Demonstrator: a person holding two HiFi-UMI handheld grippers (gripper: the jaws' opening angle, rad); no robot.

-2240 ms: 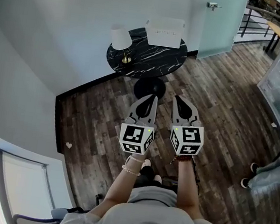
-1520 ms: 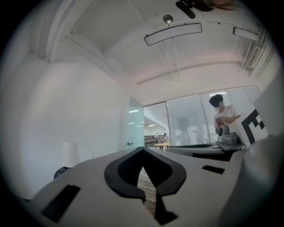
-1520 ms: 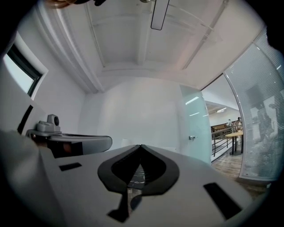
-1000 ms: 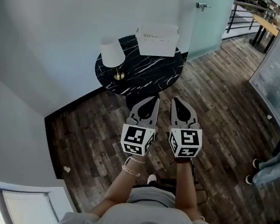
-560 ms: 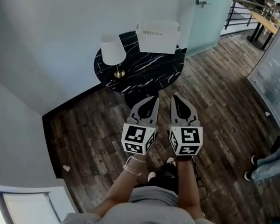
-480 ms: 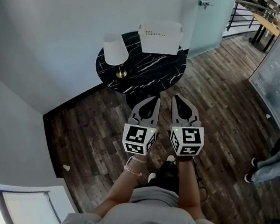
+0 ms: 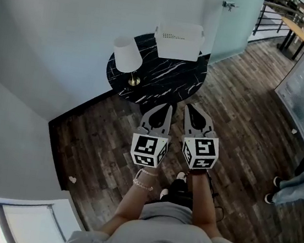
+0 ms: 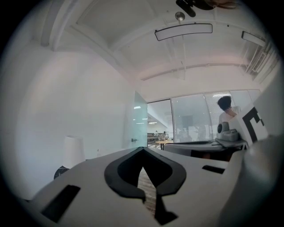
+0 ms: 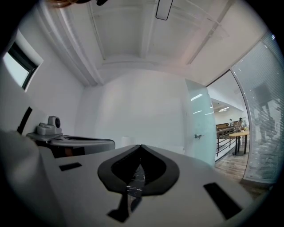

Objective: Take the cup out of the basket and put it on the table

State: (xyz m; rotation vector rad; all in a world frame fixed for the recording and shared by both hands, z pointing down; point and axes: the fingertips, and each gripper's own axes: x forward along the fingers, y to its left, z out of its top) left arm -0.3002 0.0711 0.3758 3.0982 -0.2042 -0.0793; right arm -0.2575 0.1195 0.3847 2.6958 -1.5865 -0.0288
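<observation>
Task not started. Left gripper and right gripper are both clamped tight with nothing between the jaws. The person carries them side by side, level, over the floor on the near side of the table. Neither one touches anything.

The cup isn't visible in any view. The judgement is that it sits inside the white basket at the far edge of the table, but the walls hide the contents, so that is unconfirmed.

What's left is everything: close in on the table, open one gripper, reach into the basket, grip the cup, lift it out and set it on bare tabletop.

The table is small and round, with a black marble top with white veining on a dark pedestal. A white-shaded lamp with a brass base stands at its left edge, apart from the basket. The free space for the cup is the near-right part of the top.

The room has dark wood plank flooring and a plain white wall curving behind the table. A frosted glass door is at the far right, and another person's legs show at the right edge.
</observation>
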